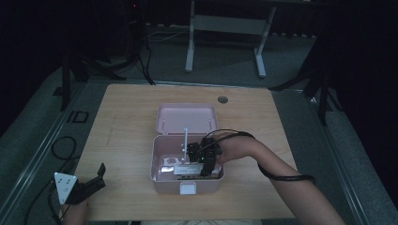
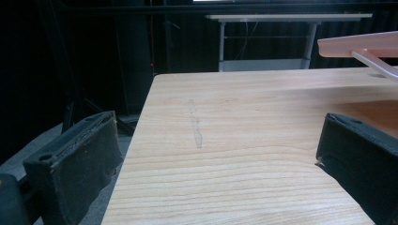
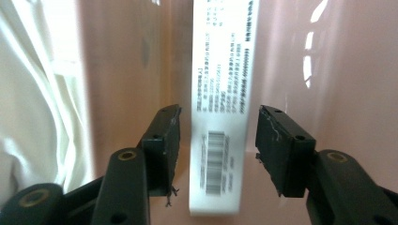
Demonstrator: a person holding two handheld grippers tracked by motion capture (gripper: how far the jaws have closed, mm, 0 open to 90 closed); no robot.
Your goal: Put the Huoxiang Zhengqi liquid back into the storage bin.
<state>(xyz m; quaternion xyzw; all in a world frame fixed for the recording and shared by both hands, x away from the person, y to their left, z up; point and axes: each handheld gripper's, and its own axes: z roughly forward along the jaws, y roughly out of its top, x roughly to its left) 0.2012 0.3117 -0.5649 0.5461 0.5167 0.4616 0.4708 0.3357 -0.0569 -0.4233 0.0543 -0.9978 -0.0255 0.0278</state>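
An open pink plastic box (image 1: 159,174) stands mid-table, its lid (image 1: 186,118) tipped back behind it. My right gripper (image 1: 207,164) reaches down into the box at its right side. In the right gripper view, the right gripper (image 3: 219,119) is open, with a narrow white carton (image 3: 220,84) bearing printed text and a barcode between its jaws. Small gaps show on both sides of the carton. My left gripper (image 1: 97,177) rests open at the table's front left corner. In its own view the left gripper (image 2: 218,131) holds nothing over bare wood.
White crumpled material (image 3: 37,93) lies beside the carton against the pink box wall (image 3: 338,70). More white items (image 1: 174,168) sit in the box's left half. A thin strut (image 1: 185,139) rises by the lid (image 2: 361,44). A round grommet (image 1: 222,99) is at the table's back.
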